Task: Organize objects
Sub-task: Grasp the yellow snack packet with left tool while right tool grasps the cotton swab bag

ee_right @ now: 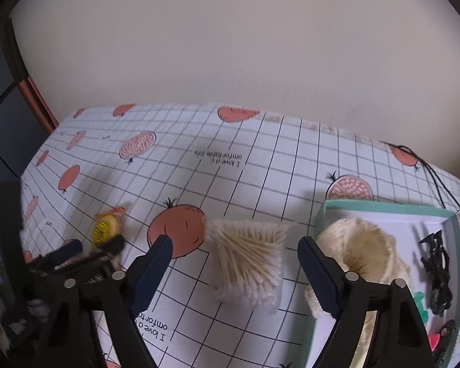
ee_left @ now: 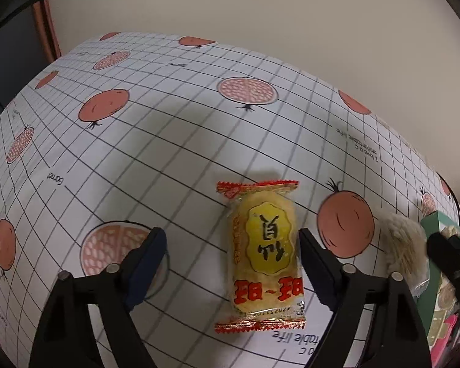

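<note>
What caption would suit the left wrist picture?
Open left gripper straddling a yellow snack packet lying on the fruit-print tablecloth.

Yellow snack packet (ee_left: 262, 257) flat; swabs (ee_right: 248, 260) beside

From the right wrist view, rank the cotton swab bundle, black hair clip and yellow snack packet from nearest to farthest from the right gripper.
1. Cotton swab bundle, between the right gripper jaws.
2. Black hair clip, right, inside the green box.
3. Yellow snack packet, far left.

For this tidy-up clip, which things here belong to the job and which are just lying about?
Job: snack packet, cotton swab bundle, green box holding cream knitted item and black hair clip.
Lying about: black cord, patterned tablecloth.
</note>
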{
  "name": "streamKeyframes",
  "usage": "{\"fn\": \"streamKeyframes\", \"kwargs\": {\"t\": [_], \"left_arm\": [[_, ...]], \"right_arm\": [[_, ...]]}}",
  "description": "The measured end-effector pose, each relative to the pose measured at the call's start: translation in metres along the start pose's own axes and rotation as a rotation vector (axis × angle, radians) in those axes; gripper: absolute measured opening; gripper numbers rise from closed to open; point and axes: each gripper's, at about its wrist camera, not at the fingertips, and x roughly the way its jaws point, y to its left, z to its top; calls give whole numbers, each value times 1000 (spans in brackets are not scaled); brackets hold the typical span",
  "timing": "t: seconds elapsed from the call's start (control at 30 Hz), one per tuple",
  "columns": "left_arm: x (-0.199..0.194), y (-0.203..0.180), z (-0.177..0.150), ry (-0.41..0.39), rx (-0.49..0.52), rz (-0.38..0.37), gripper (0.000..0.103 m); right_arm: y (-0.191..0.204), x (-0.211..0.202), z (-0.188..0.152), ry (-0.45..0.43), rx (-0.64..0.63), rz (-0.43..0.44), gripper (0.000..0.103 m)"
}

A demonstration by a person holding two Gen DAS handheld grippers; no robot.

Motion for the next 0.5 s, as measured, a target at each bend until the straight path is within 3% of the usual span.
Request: {"fn": "streamKeyframes", "kwargs": {"t": [0.33,0.5], "left_arm": [[-1,3,2,5,4,5,61],[-2,1,3,7,8,-3,45]], "right_arm": [[-1,26,-10,75,-16,-73,82],[2,35,-12,92,-22,-90,77]]}}
